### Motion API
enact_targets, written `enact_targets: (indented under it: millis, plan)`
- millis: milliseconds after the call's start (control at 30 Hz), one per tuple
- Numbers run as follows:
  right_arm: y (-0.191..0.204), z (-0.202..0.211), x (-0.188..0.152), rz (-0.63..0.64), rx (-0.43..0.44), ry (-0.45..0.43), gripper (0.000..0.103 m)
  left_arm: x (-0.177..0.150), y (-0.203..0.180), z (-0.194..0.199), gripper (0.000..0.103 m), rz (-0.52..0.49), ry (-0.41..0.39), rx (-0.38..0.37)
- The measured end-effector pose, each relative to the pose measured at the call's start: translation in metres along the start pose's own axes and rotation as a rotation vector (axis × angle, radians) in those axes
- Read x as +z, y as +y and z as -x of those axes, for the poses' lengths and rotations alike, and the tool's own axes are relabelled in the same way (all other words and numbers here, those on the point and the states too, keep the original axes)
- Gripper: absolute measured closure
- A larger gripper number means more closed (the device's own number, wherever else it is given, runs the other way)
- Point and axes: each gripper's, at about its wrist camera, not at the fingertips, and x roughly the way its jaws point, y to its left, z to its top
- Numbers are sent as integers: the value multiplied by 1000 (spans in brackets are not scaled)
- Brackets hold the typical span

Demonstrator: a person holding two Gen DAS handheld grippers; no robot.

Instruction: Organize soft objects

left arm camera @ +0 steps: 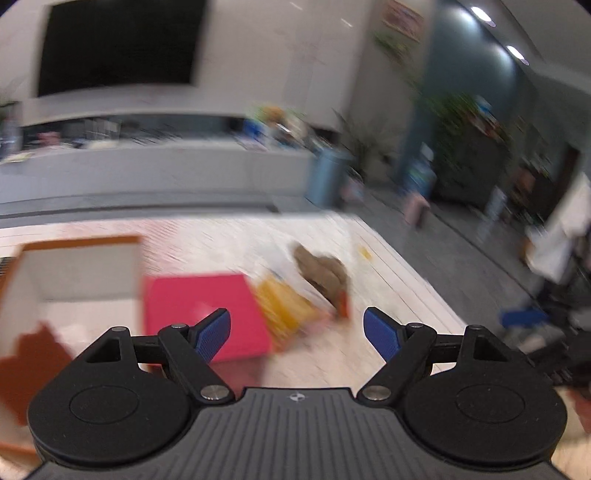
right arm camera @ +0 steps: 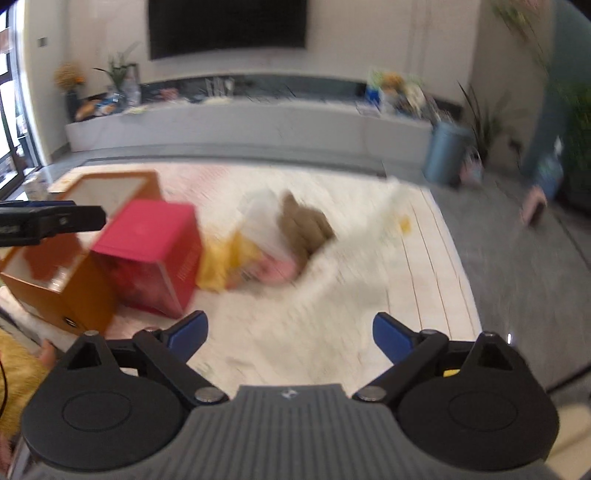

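A pile of soft things lies on a white mat: a brown plush piece (left arm camera: 325,273) (right arm camera: 304,221), a yellow one (left arm camera: 284,306) (right arm camera: 225,258), a white one (right arm camera: 266,218) and a pink one (right arm camera: 275,271). Left of the pile stand a pink box (left arm camera: 199,314) (right arm camera: 155,254) and an open orange box (left arm camera: 74,269) (right arm camera: 59,273). My left gripper (left arm camera: 297,334) is open and empty, hanging short of the pile. My right gripper (right arm camera: 290,338) is open too, with nothing between its fingers. Both views are blurred by motion. The left gripper's body (right arm camera: 48,221) shows at the left edge of the right wrist view.
The white mat (right arm camera: 369,295) ends at grey floor (right arm camera: 517,277) on the right. A long low shelf (right arm camera: 221,125) and a dark screen (right arm camera: 227,26) fill the far wall. A blue bin (right arm camera: 445,151) and plants stand at the right. A small yellow bit (right arm camera: 404,223) lies on the mat.
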Motion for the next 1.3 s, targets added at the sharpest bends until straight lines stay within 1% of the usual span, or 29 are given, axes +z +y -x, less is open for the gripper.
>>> enact_targets:
  millis: [67, 200, 267, 333, 367, 400, 467, 500, 567, 633, 700, 767, 833, 933, 1000, 1067, 1133, 1167, 1200, 1267, 1300]
  plan:
    - [-12, -19, -8, -40, -10, 28, 9, -5, -9, -18, 7, -49, 64, -37]
    - [-33, -67, -17, -128, 36, 109, 9, -17, -11, -41, 7, -66, 107, -3]
    - [-43, -92, -19, -151, 31, 165, 10, -22, -8, -47, 7, -72, 126, -7]
    - [-55, -113, -22, -192, 16, 216, 15, -26, -1, -51, 7, -45, 146, -26]
    - [-62, -124, -25, -232, 28, 253, 20, -27, 2, -48, 7, -27, 152, -35]
    - [-69, -134, -28, -280, 48, 297, 22, -28, 5, -49, 7, -14, 158, -43]
    - [-77, -149, -35, -354, 84, 373, 30, -29, 6, -51, 7, -8, 167, -56]
    - [-78, -153, -38, -365, 92, 381, 31, -29, 6, -52, 7, -12, 169, -57]
    - [-78, -158, -41, -364, 74, 395, 35, -31, 7, -51, 7, -18, 168, -50]
    - [-81, -163, -44, -396, 63, 422, 39, -33, 9, -49, 7, -20, 163, -53]
    - [-83, -167, -44, -414, 59, 435, 38, -33, 9, -47, 7, -15, 162, -61]
    - [-79, -169, -41, -390, 44, 434, 38, -33, 11, -46, 7, -2, 158, -58]
    - [-71, -173, -37, -335, 8, 439, 38, -32, 12, -45, 7, 6, 154, -54]
    - [-53, -175, -33, -208, -64, 453, 38, -31, 17, -45, 7, 30, 162, -63]
    - [-41, -177, -31, -136, -98, 449, 40, -32, 22, -44, 7, 49, 167, -58]
    - [-40, -176, -29, -113, -98, 447, 40, -32, 26, -42, 7, 58, 163, -51]
    - [-47, -176, -28, -154, -76, 449, 41, -32, 29, -39, 7, 64, 155, -46]
    - [-49, -175, -28, -154, -79, 446, 47, -32, 30, -37, 7, 66, 150, -46]
    - [-49, -173, -29, -151, -78, 443, 50, -32, 31, -35, 7, 67, 147, -49]
    - [-47, -170, -29, -129, -62, 439, 65, -32, 32, -33, 7, 63, 144, -57]
    - [-45, -169, -29, -118, -53, 438, 69, -33, 32, -32, 7, 60, 142, -60]
